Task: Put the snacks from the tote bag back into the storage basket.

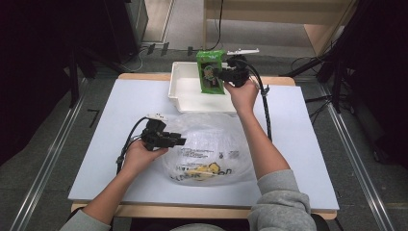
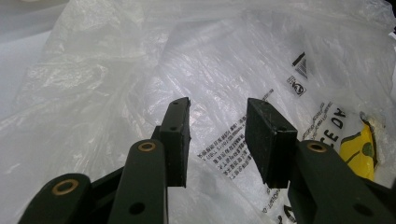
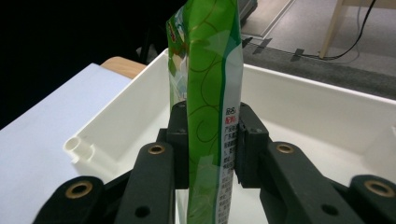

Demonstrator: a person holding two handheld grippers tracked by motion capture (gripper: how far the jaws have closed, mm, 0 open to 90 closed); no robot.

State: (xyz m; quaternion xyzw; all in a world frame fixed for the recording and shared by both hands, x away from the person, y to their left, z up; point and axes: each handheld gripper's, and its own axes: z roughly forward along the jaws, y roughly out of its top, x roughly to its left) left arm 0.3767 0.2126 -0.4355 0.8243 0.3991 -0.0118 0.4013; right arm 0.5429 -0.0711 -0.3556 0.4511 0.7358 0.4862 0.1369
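Note:
A green snack packet (image 1: 210, 72) (image 3: 210, 56) hangs upright over the white tray (image 1: 185, 91) (image 3: 308, 100) at the table's far edge. My right gripper (image 1: 222, 74) (image 3: 212, 140) is shut on it, its pads pressing the packet's two faces. A large clear plastic bag (image 1: 211, 144) (image 2: 224, 60) with black print and a yellow mark lies crumpled in the middle of the table. My left gripper (image 1: 179, 141) (image 2: 217, 128) rests at the bag's left side, jaws apart and pointing at the film, with nothing pinched between the pads.
The white table surface (image 1: 120, 110) has bare room left and right of the bag. Black cables (image 1: 265, 103) trail from the grippers. A wooden bench (image 1: 269, 12) and dark equipment stand on the floor beyond the table.

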